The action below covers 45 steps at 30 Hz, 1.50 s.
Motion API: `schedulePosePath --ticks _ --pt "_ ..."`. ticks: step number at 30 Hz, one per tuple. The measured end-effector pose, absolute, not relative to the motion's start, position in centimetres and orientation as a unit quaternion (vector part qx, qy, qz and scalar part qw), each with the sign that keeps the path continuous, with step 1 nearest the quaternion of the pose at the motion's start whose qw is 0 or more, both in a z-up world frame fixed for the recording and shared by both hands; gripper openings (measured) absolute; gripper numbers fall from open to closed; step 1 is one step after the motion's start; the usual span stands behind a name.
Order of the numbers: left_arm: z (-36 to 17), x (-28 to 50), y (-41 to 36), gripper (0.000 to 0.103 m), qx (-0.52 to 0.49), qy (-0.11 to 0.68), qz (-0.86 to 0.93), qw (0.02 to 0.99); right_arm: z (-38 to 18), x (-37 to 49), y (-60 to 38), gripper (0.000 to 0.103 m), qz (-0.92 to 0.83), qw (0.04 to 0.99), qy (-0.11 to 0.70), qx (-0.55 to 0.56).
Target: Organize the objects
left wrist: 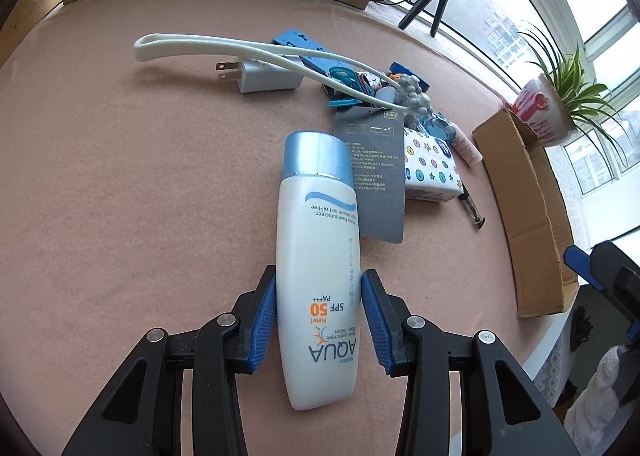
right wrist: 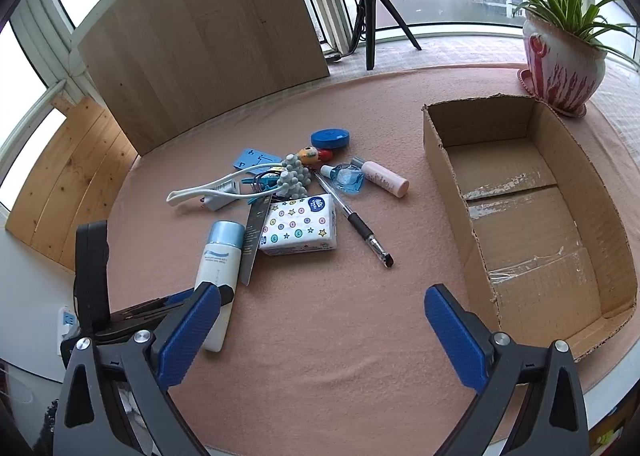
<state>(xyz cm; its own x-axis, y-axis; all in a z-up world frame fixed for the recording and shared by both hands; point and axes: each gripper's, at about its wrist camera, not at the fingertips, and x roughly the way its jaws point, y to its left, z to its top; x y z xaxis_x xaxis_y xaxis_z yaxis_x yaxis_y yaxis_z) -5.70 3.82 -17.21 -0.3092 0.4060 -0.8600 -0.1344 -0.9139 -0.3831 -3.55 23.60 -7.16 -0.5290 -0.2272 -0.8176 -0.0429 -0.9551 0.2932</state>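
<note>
Sunscreen bottle between fingers, contact seemingly made

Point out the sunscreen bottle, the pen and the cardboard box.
sunscreen bottle (left wrist: 316,280), left wrist view, on the white body between the blue pads.
pen (right wrist: 360,225), right wrist view, on the black grip.
cardboard box (right wrist: 452,192), right wrist view, on the left wall.

A white sunscreen bottle with a pale blue cap lies flat on the pink cloth, beside a heap holding a star-patterned tissue pack, a pen and a white charger. A cardboard box sits open, well apart.
</note>
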Motion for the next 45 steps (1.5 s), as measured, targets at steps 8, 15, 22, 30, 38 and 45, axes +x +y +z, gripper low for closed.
schedulePosePath --ticks 8,15,22,30,38,45 --pt "-16.9 -2.4 3.4 0.068 -0.557 -0.097 0.812 0.146 -10.2 -5.6 22.2 0.092 -0.825 0.106 -0.175 0.526" --pt "-16.6 -2.4 2.1 0.067 -0.557 -0.104 0.81 0.147 -13.1 -7.4 18.9 0.07 -0.79 0.159 -0.166 0.568" --pt "-17.0 -2.7 2.9 0.058 -0.563 -0.118 0.8 0.171 -15.1 -8.6 15.9 0.055 -0.758 0.195 -0.171 0.598" --pt "-17.4 -3.1 3.0 0.047 -0.563 -0.146 0.795 0.174 -16.9 -9.1 14.5 0.051 -0.731 0.218 -0.179 0.621" --pt "-17.4 -3.1 3.6 0.047 -0.561 -0.156 0.795 0.168 -16.7 -9.1 13.7 0.037 -0.729 0.233 -0.167 0.621" --pt "-15.9 -2.6 4.7 0.047 -0.549 -0.155 0.803 0.169 -15.5 -8.5 14.3 0.037 -0.738 0.235 -0.16 0.612"
